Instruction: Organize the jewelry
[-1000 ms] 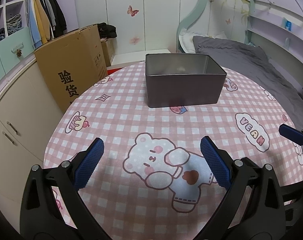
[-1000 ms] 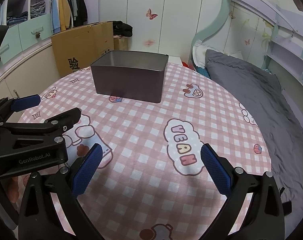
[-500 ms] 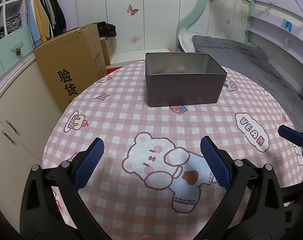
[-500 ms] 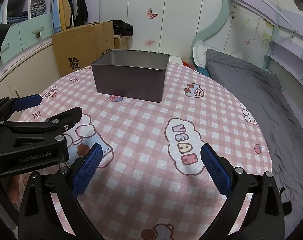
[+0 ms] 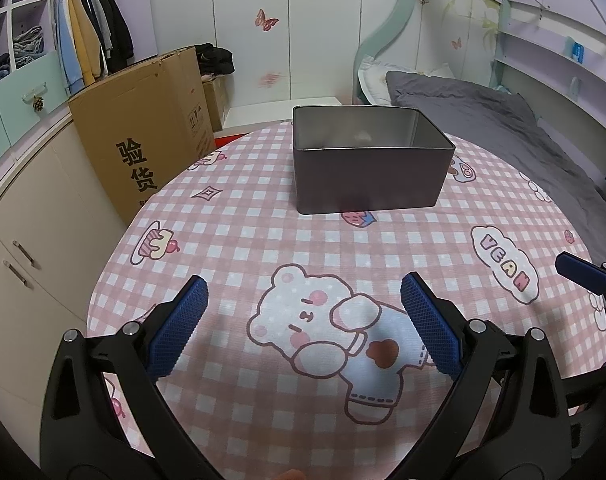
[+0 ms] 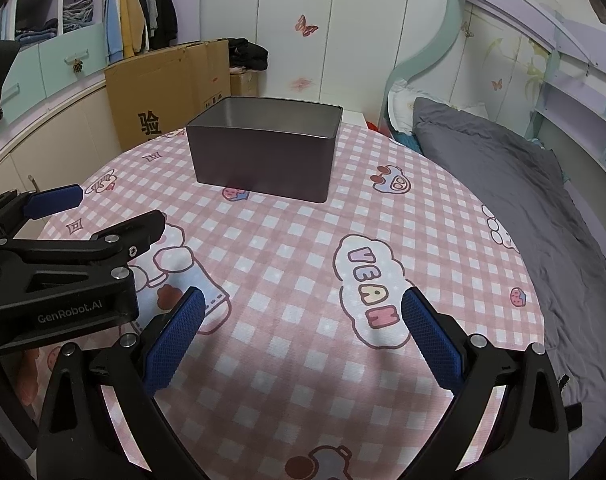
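Little has been moved since the earlier frames: the left gripper (image 5: pixel 301 320) and right gripper (image 6: pixel 301 330) are held wide open and empty, aimed at the open metal tin (image 5: pixel 367 172) at twelve o'clock, no jewelry being visible.

- We see the tin box (image 5: pixel 367 168) on the surface (image 5: pixel 263 240), upper centre of the frame.
- Cardboard box (image 5: pixel 143 136) at left, behind the surface.
- Bed (image 5: pixel 483 120) at upper right.
- Left gripper (image 5: pixel 303 320) and right gripper (image 6: pixel 303 328) sit low, side by side.
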Tool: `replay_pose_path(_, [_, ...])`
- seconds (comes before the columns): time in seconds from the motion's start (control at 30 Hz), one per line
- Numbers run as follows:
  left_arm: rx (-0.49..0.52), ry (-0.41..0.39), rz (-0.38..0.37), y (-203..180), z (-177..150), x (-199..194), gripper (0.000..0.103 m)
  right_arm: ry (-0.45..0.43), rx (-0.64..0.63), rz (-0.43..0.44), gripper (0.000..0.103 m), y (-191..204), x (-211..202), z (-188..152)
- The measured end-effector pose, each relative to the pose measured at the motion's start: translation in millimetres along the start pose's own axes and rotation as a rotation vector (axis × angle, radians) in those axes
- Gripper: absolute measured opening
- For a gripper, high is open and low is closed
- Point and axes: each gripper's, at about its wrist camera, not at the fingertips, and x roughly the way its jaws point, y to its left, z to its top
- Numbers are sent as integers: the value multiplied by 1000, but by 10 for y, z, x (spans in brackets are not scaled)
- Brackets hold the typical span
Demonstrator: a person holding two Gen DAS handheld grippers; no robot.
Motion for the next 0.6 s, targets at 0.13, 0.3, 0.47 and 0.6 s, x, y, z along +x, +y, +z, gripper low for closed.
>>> replay_pose_path(0.13, [1, -1, 2, 2, 0, -2, 95, 0, 0, 0, 95, 5, 3, 2])
replay_pose_path(0.3, [1, -1, 6, 11, 3, -9, 95, -1, -1, -1, 95, 6, 4, 1])
replay_pose_path(0.47, [2, -5, 11, 7, 6, -12, 95, 0, 0, 0, 95, 6, 6, 2])
replay_pose_path(0.6, [7, -14, 12, 8, 3, -16, 95, 0, -1, 0, 95, 9, 5, 0])
